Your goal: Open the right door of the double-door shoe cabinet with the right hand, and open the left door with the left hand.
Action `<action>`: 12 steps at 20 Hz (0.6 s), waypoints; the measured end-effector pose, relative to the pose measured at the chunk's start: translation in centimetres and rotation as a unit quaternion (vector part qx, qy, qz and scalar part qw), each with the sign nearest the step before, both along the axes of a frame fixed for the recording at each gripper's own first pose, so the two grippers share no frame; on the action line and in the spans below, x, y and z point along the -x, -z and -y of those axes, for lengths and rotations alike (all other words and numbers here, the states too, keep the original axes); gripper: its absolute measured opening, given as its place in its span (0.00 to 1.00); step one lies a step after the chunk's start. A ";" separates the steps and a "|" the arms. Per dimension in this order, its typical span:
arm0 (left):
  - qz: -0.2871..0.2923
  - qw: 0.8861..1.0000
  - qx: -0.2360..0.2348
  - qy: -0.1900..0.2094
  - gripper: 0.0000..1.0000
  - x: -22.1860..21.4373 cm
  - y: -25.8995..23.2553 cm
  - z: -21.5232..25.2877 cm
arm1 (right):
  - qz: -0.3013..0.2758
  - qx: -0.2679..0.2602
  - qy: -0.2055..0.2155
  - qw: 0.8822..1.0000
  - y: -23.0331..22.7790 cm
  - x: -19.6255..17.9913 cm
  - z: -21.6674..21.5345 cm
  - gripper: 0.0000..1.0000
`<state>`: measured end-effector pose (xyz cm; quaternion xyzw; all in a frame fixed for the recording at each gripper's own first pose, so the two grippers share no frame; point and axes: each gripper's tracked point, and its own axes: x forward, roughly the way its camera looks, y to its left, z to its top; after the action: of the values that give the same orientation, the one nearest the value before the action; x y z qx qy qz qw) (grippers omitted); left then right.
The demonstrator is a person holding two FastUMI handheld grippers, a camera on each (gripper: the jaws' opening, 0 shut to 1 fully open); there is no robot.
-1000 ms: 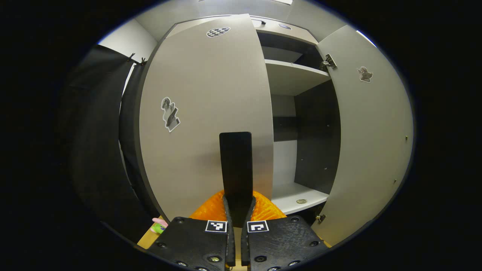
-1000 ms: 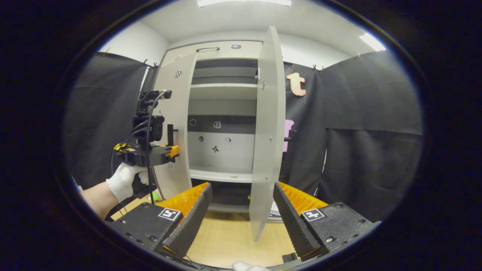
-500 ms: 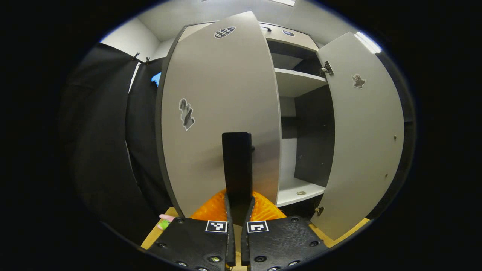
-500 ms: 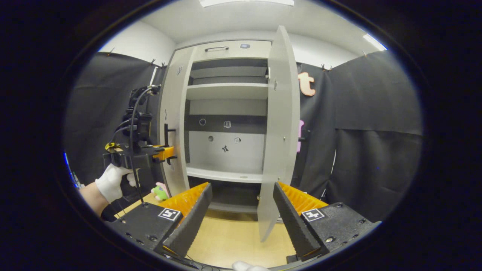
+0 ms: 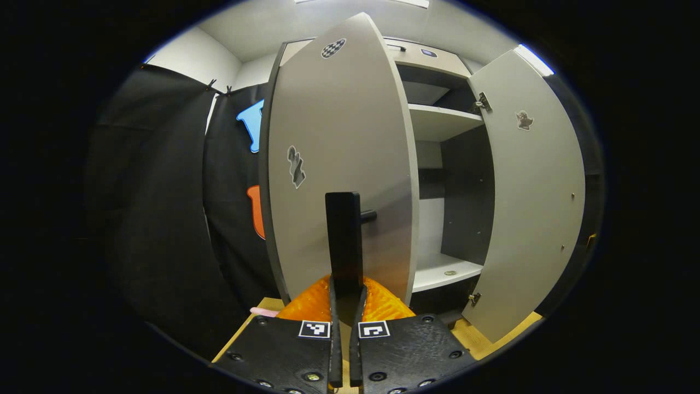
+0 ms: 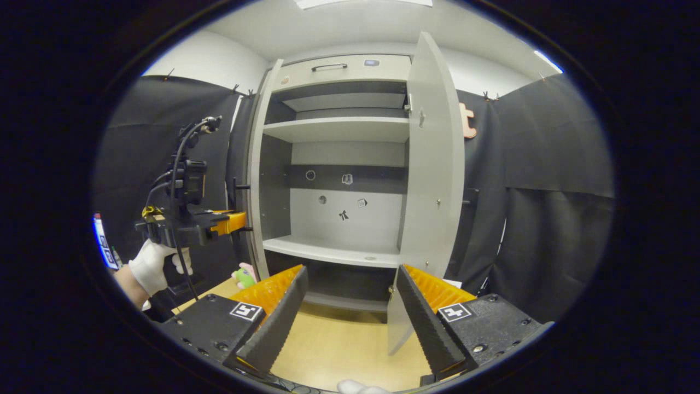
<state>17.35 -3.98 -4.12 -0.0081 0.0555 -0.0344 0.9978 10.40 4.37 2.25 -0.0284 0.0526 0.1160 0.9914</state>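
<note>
The grey shoe cabinet (image 6: 339, 68) stands with both doors swung out. In the left gripper view, the left door (image 5: 339, 126) fills the middle, and my left gripper (image 5: 345, 287) is shut on its black vertical handle (image 5: 343, 230). The right door (image 5: 530, 191) hangs open farther right. In the right gripper view, my right gripper (image 6: 350, 306) is open with nothing between its fingers, low in front of the cabinet. The left door (image 6: 254, 180) shows edge-on there, with the left gripper (image 6: 219, 224) on its handle, held by a gloved hand (image 6: 153, 262). The right door (image 6: 432, 180) stands just beyond my right finger.
Inside are a pale upper shelf (image 6: 336, 128) and a lower shelf (image 6: 333, 251) bearing a small round object (image 5: 449, 272). A pink and green toy (image 6: 244, 273) lies on the wooden surface (image 6: 339, 350) by the left door. Black cloth walls close in on both sides.
The left door has swung further open with my left gripper on its handle. The right gripper's view has shifted, and its jaws stay open.
</note>
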 end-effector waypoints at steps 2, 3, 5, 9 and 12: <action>0.000 1.000 0.007 -0.003 0.05 0.8 -0.1 -0.3 | 0.000 -0.002 -0.007 1.000 0.0 -0.4 -0.2 1.00; -0.003 1.000 0.007 -0.004 0.00 0.3 0.1 -0.3 | 0.000 -0.001 -0.009 1.000 0.1 -0.6 -0.1 1.00; -0.005 1.000 0.009 -0.004 0.00 0.5 0.2 -0.6 | 0.001 -0.001 -0.015 1.000 0.1 -0.7 -0.3 1.00; -0.006 1.000 -0.005 -0.023 0.00 1.2 0.3 -2.3 | 0.005 -0.002 -0.024 1.000 -0.1 -0.5 -0.6 1.00; -0.007 0.999 -0.013 -0.036 0.00 1.6 0.5 -3.6 | 0.003 -0.004 -0.034 0.999 0.1 -0.6 -1.2 1.00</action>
<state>15.76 -0.41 -4.60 0.0030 0.0624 0.0022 0.9980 11.02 5.56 2.17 -0.0268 0.0486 0.1495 0.9872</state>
